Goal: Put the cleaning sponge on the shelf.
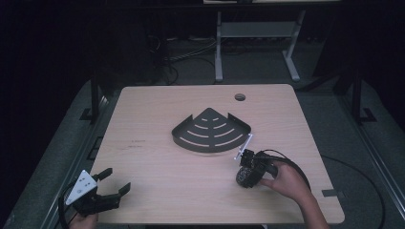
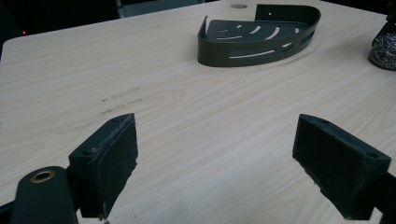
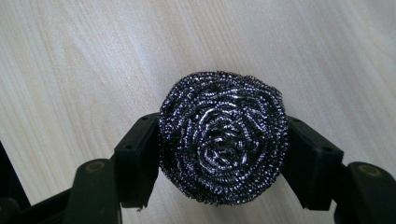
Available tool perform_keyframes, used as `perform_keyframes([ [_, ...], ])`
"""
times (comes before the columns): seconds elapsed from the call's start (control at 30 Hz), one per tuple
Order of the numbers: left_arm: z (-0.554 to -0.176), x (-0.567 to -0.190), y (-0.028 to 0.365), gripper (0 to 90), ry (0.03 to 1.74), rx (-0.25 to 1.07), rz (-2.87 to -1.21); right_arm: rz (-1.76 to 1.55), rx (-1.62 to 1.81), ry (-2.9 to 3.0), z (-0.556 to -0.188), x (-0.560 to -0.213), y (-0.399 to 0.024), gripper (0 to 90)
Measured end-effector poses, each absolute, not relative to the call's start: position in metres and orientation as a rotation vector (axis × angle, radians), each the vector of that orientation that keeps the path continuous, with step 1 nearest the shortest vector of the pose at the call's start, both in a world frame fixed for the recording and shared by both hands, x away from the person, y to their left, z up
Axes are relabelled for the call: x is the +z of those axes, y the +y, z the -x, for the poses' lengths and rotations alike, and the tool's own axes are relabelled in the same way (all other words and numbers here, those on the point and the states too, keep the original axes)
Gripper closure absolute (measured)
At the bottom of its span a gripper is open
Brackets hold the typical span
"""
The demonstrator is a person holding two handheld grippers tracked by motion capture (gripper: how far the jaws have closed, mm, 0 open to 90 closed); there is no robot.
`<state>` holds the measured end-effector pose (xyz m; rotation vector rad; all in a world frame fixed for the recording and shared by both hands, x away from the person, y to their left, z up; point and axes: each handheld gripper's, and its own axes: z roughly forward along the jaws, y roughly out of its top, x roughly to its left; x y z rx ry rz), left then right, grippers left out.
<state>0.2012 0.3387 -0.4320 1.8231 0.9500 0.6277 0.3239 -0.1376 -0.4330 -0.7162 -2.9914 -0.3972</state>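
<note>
A pale wood-grain worktop [image 1: 157,191] carries a dark quarter-round corner shelf [image 1: 211,130] with curved slots in its floor and a low rim, lying flat near the middle. A round cable hole [image 1: 239,97] sits in the worktop beyond it. The right tongs [image 3: 223,149] grip a steel wool scourer [image 3: 222,136] between both pads, just above or on the worktop near the shelf's right corner, the right hand [image 1: 286,181] behind them; in the high view the scourer [image 1: 244,176] is close to the shelf but apart from it. The left tongs [image 1: 113,182] rest at the near left edge, spread wide and holding nothing, well apart from the shelf [image 2: 259,35]. Nothing lies between them and it except faint marks [image 1: 136,144] on the wood. Beyond the worktop, white desk legs [image 1: 218,47] and cables [image 1: 191,55] stand on the dim floor.
</note>
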Motion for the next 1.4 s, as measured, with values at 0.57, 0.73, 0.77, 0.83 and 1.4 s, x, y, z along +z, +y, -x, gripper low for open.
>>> perform_keyframes([
  [0.57, -0.201, -0.432, 0.34, 13.3, 0.948, 0.628, -1.819, 0.673, -0.402, -3.002, -0.33, -0.42, -0.132, 34.4],
  [0.73, -0.201, -0.431, 0.34, 13.3, 0.949, 0.629, -1.819, 0.676, -0.428, -2.993, -0.333, -0.415, -0.132, 34.3],
  [0.77, -0.201, -0.431, 0.34, 13.3, 0.949, 0.629, -1.819, 0.676, -0.428, -2.993, -0.333, -0.415, -0.132, 34.3],
  [0.83, -0.201, -0.431, 0.34, 13.3, 0.95, 0.631, -1.818, 0.666, -0.427, -2.998, -0.334, -0.412, -0.13, 34.3],
  [1.4, -0.201, -0.431, 0.341, 13.3, 0.95, 0.628, -1.815, 0.634, -0.447, -2.988, -0.344, -0.401, -0.121, 34.3],
])
